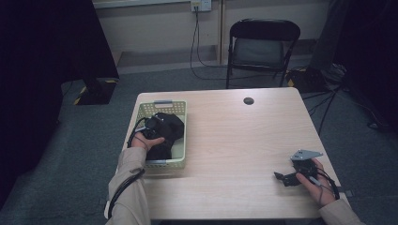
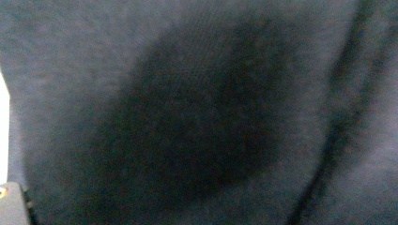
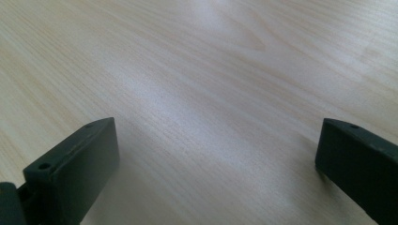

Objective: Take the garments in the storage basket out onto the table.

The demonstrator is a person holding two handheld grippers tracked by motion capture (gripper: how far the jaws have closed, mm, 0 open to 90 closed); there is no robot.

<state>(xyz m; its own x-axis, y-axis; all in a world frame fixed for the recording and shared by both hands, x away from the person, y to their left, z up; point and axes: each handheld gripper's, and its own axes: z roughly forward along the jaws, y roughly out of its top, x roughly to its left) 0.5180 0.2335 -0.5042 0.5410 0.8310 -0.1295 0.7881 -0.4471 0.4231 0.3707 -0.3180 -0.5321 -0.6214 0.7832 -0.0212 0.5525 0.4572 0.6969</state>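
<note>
A pale green plastic basket with a latticed wall [image 1: 148,109] sits at the left side of the light wooden tabletop [image 1: 234,140], its near end close to the front edge. A bundle of black cloth [image 1: 171,126] lies heaped inside it, filling most of the basket. The person's left hand [image 1: 143,142] reaches over the basket's near left corner and holds the left tongs [image 1: 157,123] down on top of that cloth. In the left gripper view the dark fabric [image 2: 197,117] sits pressed up against the lens, blurred, with a fold running down its right side; whether these tongs are spread or pinching the cloth I cannot tell from here.

Well apart from the basket, near the front right corner of the tabletop, the right hand [image 1: 317,185] holds the right tongs [image 1: 280,177] low over the wood, pointing leftwards, a grey three-cornered plate [image 1: 305,154] on top. In the right gripper view the two black jaws stand spread wide with bare wood grain [image 3: 211,108] between them.

A black folding chair [image 1: 260,47] stands on the grey carpet beyond the far edge.
</note>
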